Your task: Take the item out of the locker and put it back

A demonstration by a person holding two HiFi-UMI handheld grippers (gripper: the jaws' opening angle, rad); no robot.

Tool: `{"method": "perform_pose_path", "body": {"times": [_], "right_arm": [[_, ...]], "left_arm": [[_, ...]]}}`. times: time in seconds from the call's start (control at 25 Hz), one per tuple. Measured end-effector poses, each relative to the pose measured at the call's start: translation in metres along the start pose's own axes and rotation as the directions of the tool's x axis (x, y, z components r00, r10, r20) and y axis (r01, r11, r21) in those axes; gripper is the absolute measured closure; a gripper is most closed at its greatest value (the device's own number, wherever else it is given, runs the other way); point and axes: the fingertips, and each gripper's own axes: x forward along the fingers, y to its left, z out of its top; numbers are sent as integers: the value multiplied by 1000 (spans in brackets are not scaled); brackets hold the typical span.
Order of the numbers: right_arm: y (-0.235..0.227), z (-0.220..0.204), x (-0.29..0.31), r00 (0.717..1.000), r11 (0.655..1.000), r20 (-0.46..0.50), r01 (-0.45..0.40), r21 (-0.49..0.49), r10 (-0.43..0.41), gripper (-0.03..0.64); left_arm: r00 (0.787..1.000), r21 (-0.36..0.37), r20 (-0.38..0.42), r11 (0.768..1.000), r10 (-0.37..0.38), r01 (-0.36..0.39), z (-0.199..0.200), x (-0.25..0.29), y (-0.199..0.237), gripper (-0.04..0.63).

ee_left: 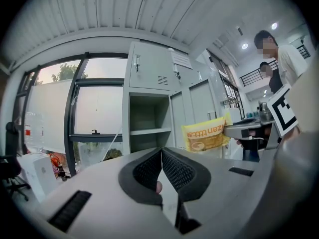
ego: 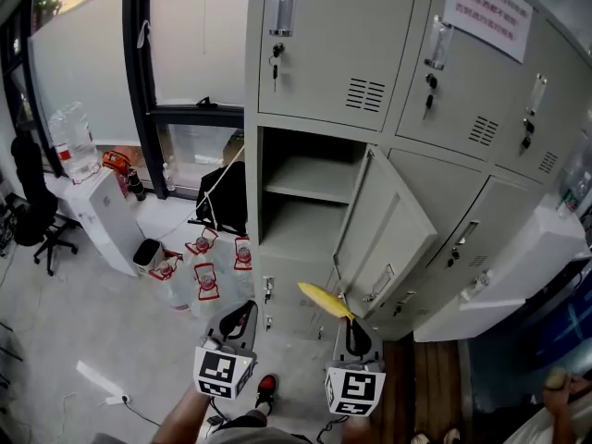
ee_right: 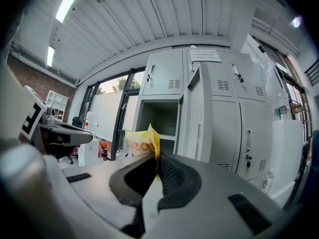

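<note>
A yellow snack packet (ego: 324, 298) sticks out from my right gripper (ego: 350, 322), which is shut on its edge, in front of the grey locker. In the right gripper view the packet (ee_right: 141, 142) rises from between the closed pads (ee_right: 169, 173), with the open compartment (ee_right: 158, 118) straight behind it. The compartment (ego: 298, 181) has one shelf and nothing on it; its door (ego: 384, 239) swings out to the right. My left gripper (ego: 242, 313) hangs beside the right one, shut and holding nothing. From the left gripper (ee_left: 162, 153) I see the packet (ee_left: 205, 135) off to the right.
Several water jugs with red labels (ego: 205, 277) and a black bag (ego: 227, 197) sit on the floor left of the locker. A white unit (ego: 106, 213) and an office chair (ego: 37, 215) stand further left. A person (ee_left: 285, 59) is at the right.
</note>
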Motion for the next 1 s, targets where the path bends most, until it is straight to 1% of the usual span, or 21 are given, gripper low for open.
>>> {"method": "perform_pose_path", "body": {"times": [0.24, 0.64, 0.84, 1.0], "right_arm": [[1, -23, -43, 1000, 1000, -30, 5, 3, -5, 598], [0, -52, -104, 997, 999, -68, 28, 28, -26, 598], [2, -65, -120, 996, 999, -87, 32, 39, -28, 598], [2, -66, -125, 995, 999, -92, 35, 40, -31, 598]], "left_arm": [[1000, -13, -6, 1000, -4, 4, -12, -30, -24, 571], [999, -11, -25, 1000, -26, 26, -29, -71, -56, 571], [999, -8, -33, 999, -34, 34, -34, -81, -65, 571], [999, -1, -32, 999, -40, 40, -31, -84, -69, 572]]}}
